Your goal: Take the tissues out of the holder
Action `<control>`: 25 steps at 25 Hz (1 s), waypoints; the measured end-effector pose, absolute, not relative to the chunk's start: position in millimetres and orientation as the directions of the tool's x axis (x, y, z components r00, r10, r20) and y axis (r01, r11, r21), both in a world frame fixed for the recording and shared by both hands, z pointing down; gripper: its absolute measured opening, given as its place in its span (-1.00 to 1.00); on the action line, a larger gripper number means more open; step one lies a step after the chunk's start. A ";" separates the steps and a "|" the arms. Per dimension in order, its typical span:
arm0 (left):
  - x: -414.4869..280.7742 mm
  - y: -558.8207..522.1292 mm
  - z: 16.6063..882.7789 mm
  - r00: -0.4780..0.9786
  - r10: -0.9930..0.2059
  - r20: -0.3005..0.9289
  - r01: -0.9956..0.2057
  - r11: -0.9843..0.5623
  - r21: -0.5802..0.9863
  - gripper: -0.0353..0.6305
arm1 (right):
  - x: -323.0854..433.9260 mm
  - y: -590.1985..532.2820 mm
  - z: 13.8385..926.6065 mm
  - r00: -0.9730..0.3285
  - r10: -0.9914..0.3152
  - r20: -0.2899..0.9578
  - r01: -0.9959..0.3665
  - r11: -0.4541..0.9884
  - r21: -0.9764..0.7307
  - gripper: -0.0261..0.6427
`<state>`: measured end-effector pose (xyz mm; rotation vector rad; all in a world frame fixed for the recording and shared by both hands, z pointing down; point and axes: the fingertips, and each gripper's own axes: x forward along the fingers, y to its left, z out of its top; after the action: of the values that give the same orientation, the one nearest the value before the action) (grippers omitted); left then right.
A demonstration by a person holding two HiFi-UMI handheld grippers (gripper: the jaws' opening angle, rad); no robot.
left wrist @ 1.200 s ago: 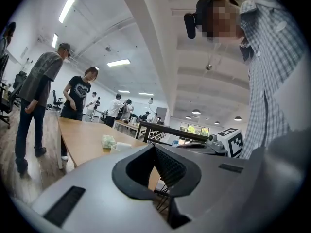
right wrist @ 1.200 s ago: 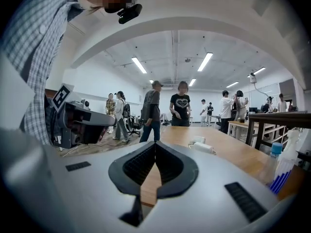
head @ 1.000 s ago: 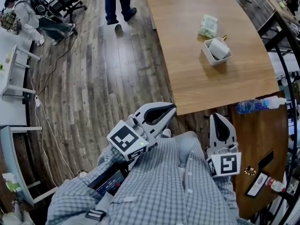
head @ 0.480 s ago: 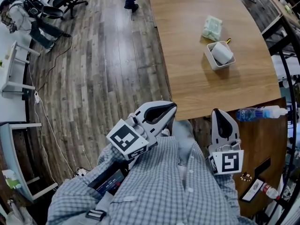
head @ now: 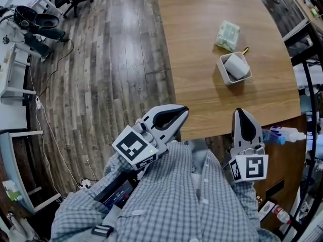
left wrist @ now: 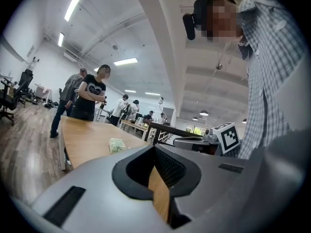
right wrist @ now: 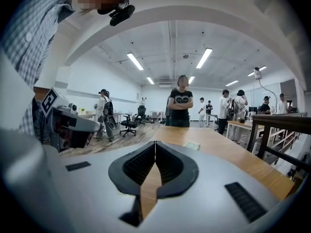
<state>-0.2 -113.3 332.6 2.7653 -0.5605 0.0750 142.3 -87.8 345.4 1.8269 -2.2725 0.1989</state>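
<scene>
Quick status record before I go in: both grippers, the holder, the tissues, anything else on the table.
left gripper: shut, empty, by the table's near edge
right gripper: shut, empty, by the same edge
holder: white, on the table, apart from both grippers
tissues: white roll lying in the holder
pack: greenish, just beyond the holder

The left gripper [head: 182, 112] and the right gripper [head: 241, 113] are both held close in front of the person's torso [head: 186, 200], side by side, pointing forward and almost level. The jaws of each are closed together, holding nothing.
</scene>
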 end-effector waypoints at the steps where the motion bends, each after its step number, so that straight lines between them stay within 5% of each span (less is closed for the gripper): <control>1: 3.1 -119.3 332.9 0.920 -0.376 0.114 -0.393 -0.870 0.298 -0.87 | 148.3 -94.8 345.6 -0.199 -0.946 0.255 -0.976 0.214 0.032 -0.89; 17: 38.7 -161.1 335.8 0.913 -0.392 0.118 -0.407 -0.842 0.353 -0.87 | 214.0 -170.5 361.8 -0.112 -0.905 0.410 -0.968 0.193 0.162 -0.88; 25: 62.0 -175.6 349.7 0.909 -0.389 0.149 -0.415 -0.826 0.382 -0.87 | 233.5 -201.9 389.3 -0.109 -0.866 0.489 -0.947 0.239 0.213 -0.56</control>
<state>62.0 -175.6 349.7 2.6592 -0.5863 0.0898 233.5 -201.9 389.3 1.6523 -1.9991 0.2068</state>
